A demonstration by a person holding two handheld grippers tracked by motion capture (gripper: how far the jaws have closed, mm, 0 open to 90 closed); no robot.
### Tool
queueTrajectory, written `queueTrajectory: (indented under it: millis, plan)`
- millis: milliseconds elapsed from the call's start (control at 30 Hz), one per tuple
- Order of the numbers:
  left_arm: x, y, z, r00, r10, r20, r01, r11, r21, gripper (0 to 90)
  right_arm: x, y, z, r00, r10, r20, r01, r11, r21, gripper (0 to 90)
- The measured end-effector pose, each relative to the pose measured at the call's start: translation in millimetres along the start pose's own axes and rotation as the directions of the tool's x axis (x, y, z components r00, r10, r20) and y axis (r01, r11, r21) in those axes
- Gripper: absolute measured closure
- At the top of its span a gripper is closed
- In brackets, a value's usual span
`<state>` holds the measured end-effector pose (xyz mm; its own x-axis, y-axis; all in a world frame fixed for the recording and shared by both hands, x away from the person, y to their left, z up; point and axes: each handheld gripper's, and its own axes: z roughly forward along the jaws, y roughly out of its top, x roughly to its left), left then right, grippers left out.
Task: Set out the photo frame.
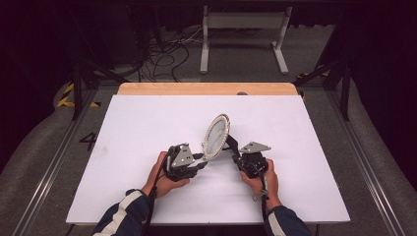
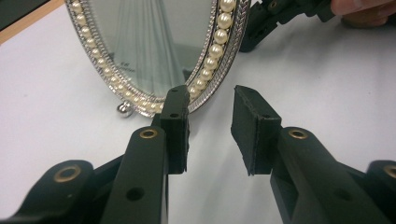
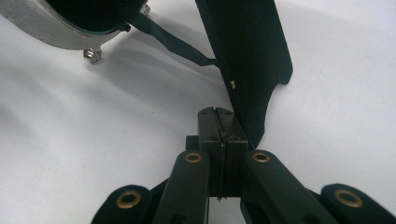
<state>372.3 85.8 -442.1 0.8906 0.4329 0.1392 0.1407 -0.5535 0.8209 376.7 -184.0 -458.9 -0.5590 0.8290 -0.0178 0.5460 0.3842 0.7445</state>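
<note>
An oval mirror [image 1: 215, 136] with a pearl-and-silver rim [image 2: 211, 56] stands tilted on the white table [image 1: 147, 123]. My left gripper [image 1: 200, 160] is at its lower front edge. In the left gripper view the jaws [image 2: 210, 126] stand open, the left pad's tip [image 2: 177, 100] overlaps the rim, and nothing lies between the pads. My right gripper [image 1: 235, 150] is behind the mirror. In the right gripper view its jaws [image 3: 218, 114] are shut pad to pad, right at the lower edge of the black easel stand [image 3: 247, 56]. A thin black strap [image 3: 173, 44] joins the stand to the mirror's back [image 3: 46, 25].
The table's far wooden edge [image 1: 206, 88] lies beyond the white top. Behind it stand a white metal frame [image 1: 243, 22] and loose cables [image 1: 167, 54] on the floor. A small round foot [image 2: 123, 108] under the mirror rests on the table.
</note>
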Motion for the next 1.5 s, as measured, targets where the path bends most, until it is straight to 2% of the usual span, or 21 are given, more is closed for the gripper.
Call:
queueTrajectory:
  millis: [100,133,233,300,333,567,733,767,833,867,900,1167,1300,1333,1433,1500]
  plan:
    - [1.3,-2.4,-7.3,0.9999,-0.011,-0.01,0.011,0.9999,-0.008,65.7,0.1,0.0,-0.2,1.0,0.004,-0.003,-0.004,1.0,0.001,90.0]
    - [1.3,-4.9,-13.5,0.9997,-0.009,-0.022,0.009,1.0,-0.001,64.1,0.0,0.1,-0.8,1.0,0.003,-0.003,-0.003,1.0,-0.001,90.0]
    - [2.1,-7.3,-18.7,0.9995,-0.011,-0.03,0.011,0.9999,0.004,61.2,0.1,0.2,-2.2,1.0,0.004,-0.007,-0.004,1.0,-0.006,90.0]
    - [3.2,-10.3,-24.2,0.9991,-0.022,-0.037,0.022,0.9998,0.002,55.3,1.0,0.4,-5.7,0.9998,0.007,-0.018,-0.007,1.0,-0.015,90.0]
    - [4.1,-12.0,-27.6,0.9989,-0.026,-0.039,0.027,0.9996,0.005,55.3,1.9,0.6,-6.8,0.9998,0.004,-0.021,-0.004,1.0,-0.017,89.8]
    - [1.9,-23.1,-41.1,0.9979,-0.024,-0.061,0.026,0.9991,0.034,44.4,15.0,3.4,-13.1,0.9979,-0.021,-0.061,0.018,0.999,-0.048,85.0]
    - [-2.5,-31.6,-47.0,0.9972,-0.049,-0.056,0.052,0.9975,0.048,36.2,20.9,6.0,-16.7,0.9965,-0.019,-0.082,0.014,0.997,-0.072,75.5]
    - [-5.5,-34.4,-49.0,0.9967,-0.064,-0.05,0.066,0.9966,0.048,32.6,22.6,7.3,-18.5,0.9961,-0.012,-0.087,0.004,0.996,-0.091,68.7]
    - [-7.4,-35.5,-50.1,0.9971,-0.061,-0.047,0.063,0.9965,0.054,29.7,22.8,7.8,-18.9,0.9947,-0.006,-0.103,-0.004,0.995,-0.101,66.3]
    - [-10.5,-36.9,-51.4,0.9978,-0.052,-0.041,0.055,0.9962,0.068,28.3,25.0,9.1,-19.5,0.9924,-0.007,-0.122,-0.008,0.993,-0.12,61.9]
    - [-12.3,-38.1,-53.0,0.9981,-0.046,-0.04,0.049,0.996,0.075,27.3,26.2,9.8,-19.6,0.9928,-0.009,-0.119,-0.006,0.992,-0.123,59.1]
    - [-15.8,-44.6,-62.9,0.9967,-0.067,-0.045,0.07,0.9953,0.067,23.4,36.9,19.7,-25.9,0.9923,-0.013,-0.123,-0.01,0.982,-0.188,55.3]
    - [-15.1,-46.7,-64.9,0.9951,-0.077,-0.062,0.081,0.994,0.073,22.8,41.0,24.0,-27.1,0.9917,-0.008,-0.129,-0.02,0.977,-0.214,55.7]
    - [-15.8,-47.6,-65.2,0.9944,-0.086,-0.062,0.09,0.9933,0.073,22.7,42.1,24.8,-27.3,0.9916,-0.012,-0.129,-0.017,0.976,-0.218,55.6]
    - [-18.6,-51.3,-66.0,0.9949,-0.071,-0.071,0.078,0.9927,0.092,22.7,47.6,28.5,-25.9,0.9899,-0.022,-0.14,-0.009,0.975,-0.22,54.2]
    - [-19.4,-53.0,-67.0,0.9945,-0.078,-0.069,0.085,0.9918,0.096,22.7,50.0,31.3,-24.1,0.99,-0.017,-0.14,-0.015,0.975,-0.222,52.8]
